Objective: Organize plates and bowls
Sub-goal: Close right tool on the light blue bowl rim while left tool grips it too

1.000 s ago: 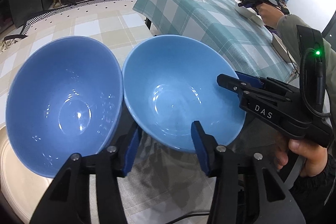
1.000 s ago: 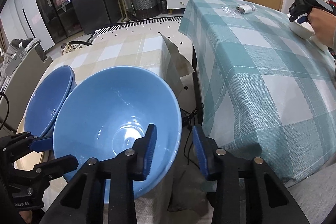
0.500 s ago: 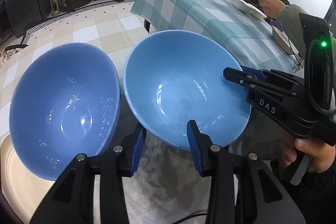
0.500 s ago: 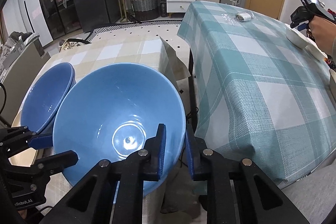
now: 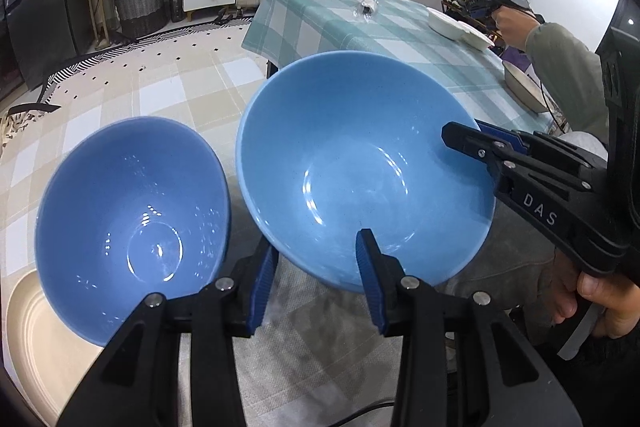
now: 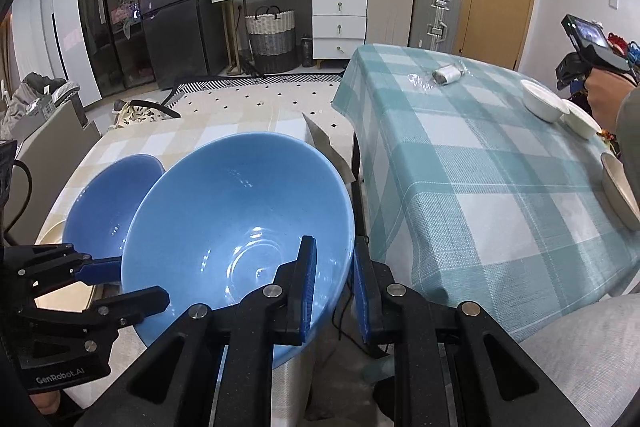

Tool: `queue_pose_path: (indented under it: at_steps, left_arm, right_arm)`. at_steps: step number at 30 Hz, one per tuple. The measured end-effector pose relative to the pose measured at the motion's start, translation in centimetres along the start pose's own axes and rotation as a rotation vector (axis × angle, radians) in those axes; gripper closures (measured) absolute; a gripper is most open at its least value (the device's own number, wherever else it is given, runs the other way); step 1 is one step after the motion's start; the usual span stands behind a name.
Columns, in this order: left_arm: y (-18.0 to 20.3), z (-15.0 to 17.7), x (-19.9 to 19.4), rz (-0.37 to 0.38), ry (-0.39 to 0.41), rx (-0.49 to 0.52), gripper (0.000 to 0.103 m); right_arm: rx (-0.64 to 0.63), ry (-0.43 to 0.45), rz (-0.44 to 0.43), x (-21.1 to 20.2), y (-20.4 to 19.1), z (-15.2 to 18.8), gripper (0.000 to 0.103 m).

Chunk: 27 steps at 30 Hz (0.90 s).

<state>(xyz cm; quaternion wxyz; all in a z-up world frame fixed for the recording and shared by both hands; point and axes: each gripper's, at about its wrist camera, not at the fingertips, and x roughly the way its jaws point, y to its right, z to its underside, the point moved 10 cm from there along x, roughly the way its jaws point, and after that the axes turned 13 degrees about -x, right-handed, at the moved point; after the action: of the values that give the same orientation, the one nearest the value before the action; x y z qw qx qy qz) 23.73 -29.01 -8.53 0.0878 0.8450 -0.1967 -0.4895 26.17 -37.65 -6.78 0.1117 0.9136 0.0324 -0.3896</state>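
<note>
My right claw pinched the near rim of one blue bowl, lifted and tilted. My left claw sat narrow, its pads straddling that bowl's rim without pressing. A second blue bowl rested on a cream plate alongside, rims nearly touching. Two blue bowls, one plate.

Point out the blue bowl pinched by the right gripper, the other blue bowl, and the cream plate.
Pinched blue bowl (image 6: 224,227): right wrist view, on its inner wall.
Other blue bowl (image 5: 132,211): left wrist view, on its inner wall.
Cream plate (image 5: 24,323): left wrist view, on the bare rim under that bowl.
</note>
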Motion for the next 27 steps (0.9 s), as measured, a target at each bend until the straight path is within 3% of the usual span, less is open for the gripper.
queue_pose_path:
  at_steps: [8,16,27]
  left_arm:
    - [0.5,-0.9,-1.8,0.016,0.050,0.012,0.064]
    - [0.0,-2.1,-4.2,0.039,0.103,-0.001,0.064]
    - [-3.2,-3.4,-7.4,0.016,0.172,-0.039,0.064]
  right_arm:
    - [0.006,0.046,0.021,-2.3,0.1,-0.7,0.085]
    - [0.019,0.146,0.024,-4.9,-0.7,-2.9,0.085]
    - [-0.014,0.209,-0.019,-6.2,-4.3,-5.7,0.085]
